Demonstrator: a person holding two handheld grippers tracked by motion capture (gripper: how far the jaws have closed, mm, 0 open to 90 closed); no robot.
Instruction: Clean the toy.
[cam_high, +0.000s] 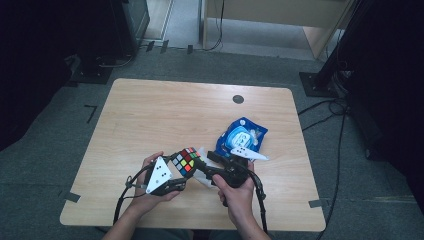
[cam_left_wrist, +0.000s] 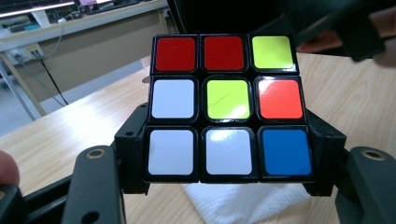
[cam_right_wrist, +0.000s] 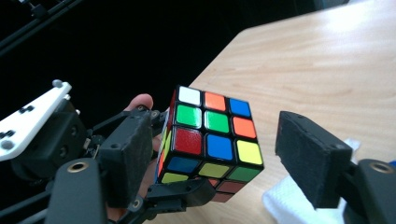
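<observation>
A scrambled Rubik's cube (cam_high: 185, 161) hangs above the near middle of the wooden table (cam_high: 150, 115). My left gripper (cam_high: 181, 169) is shut on it: in the left gripper view the cube (cam_left_wrist: 224, 107) sits clamped between the two black jaws, its lower corners against the pads. My right gripper (cam_high: 204, 166) comes in from the right. Seen from the right gripper view, its jaws stand wide on either side of the cube (cam_right_wrist: 210, 140). The right pad (cam_right_wrist: 310, 156) is clear of the cube, and the left pad (cam_right_wrist: 126, 156) lies beside the cube's left edge.
A blue packet (cam_high: 241, 137) lies on the table just beyond my right hand. A white tissue (cam_left_wrist: 243, 200) sits under the cube. A dark round grommet (cam_high: 238, 99) marks the far side of the tabletop. Dark stands and cables surround the table.
</observation>
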